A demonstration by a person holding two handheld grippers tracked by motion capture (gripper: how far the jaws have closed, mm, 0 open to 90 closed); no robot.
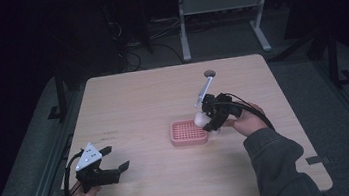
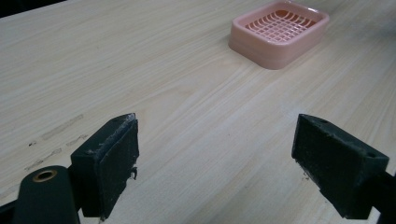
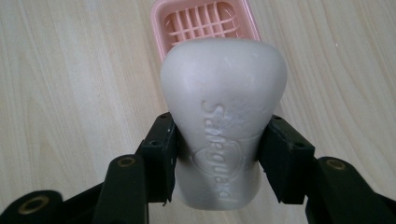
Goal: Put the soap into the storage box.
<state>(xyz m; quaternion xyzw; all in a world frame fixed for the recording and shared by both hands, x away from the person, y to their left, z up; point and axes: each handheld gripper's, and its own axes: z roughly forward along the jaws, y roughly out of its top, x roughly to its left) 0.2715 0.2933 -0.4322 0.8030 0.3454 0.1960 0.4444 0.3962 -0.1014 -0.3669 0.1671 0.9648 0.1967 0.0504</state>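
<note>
While the right gripper (image 3: 217,154) clamps 1 white soap bar (image 3: 223,116) crosswise, long axis pointing at 12 o'clock, the pink soap dish (image 3: 205,21) lies beyond it; left gripper (image 2: 217,163), agape and empty, waits far off.

High view dim, room beyond table (image 1: 128,103) near black from 9 round to 3 o'clock; tabletop evenly lit, soft shadows only. Pic soft, low detail, some noise. Gripper views brighter, even overhead light, no glare. Soap (image 3: 223,116) sharp, lettering legible; tray (image 3: 205,21) at 12 slightly soft. Left view: tray (image 2: 279,32) at 1 o'clock a bit blurred, wood grain crisp nearer.
</note>
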